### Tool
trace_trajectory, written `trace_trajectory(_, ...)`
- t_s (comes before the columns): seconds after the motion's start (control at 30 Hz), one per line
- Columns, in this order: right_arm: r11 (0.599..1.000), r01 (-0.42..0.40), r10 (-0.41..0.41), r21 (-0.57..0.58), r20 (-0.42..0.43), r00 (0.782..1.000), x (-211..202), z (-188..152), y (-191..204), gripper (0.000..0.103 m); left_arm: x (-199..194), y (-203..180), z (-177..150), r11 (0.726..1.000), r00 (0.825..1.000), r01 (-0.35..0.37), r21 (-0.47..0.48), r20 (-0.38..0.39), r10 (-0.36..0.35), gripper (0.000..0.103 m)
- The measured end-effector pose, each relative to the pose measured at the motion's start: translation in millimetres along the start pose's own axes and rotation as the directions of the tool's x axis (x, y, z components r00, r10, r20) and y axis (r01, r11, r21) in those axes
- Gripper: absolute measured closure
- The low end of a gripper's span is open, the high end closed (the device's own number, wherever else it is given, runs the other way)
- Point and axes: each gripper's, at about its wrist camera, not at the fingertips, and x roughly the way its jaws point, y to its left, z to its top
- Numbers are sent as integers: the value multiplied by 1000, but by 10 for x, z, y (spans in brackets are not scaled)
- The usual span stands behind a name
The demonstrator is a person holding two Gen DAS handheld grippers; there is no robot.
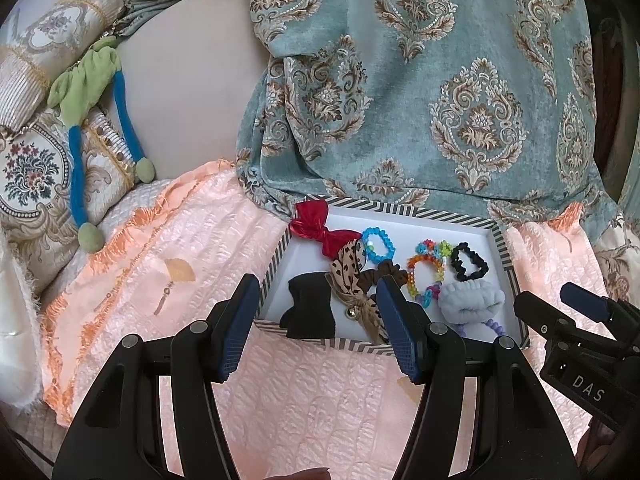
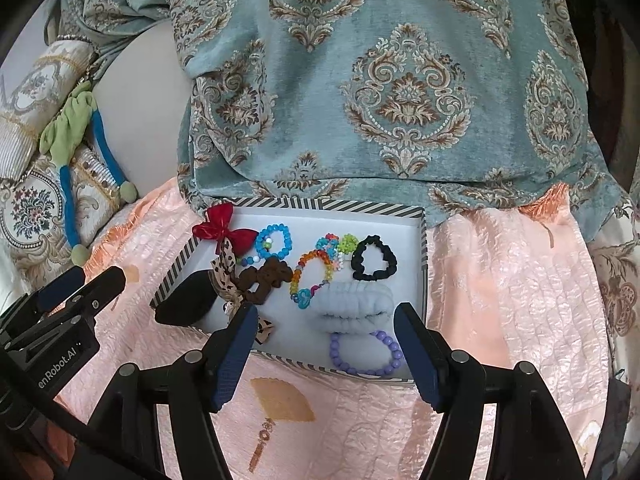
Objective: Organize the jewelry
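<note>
A white tray with a striped rim lies on the pink bedspread. It holds a red bow, a blue bead bracelet, a rainbow bead bracelet, a black scrunchie, a light blue scrunchie, a purple bead bracelet, a brown scrunchie, a leopard bow and a black cloth piece. My left gripper is open above the tray's near left corner. My right gripper is open above the purple bracelet. Both are empty.
A teal patterned cover hangs behind the tray. Embroidered cushions and a green and blue cloth toy lie at the left. The pink bedspread stretches toward me.
</note>
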Motion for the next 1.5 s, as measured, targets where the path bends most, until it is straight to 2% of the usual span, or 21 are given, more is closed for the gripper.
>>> trace_trajectory(1.5,1000,-17,17,-9,-14,1000,8,-53,62,33,-66,-23,-61,1000,1000,-13,4,5,13,42)
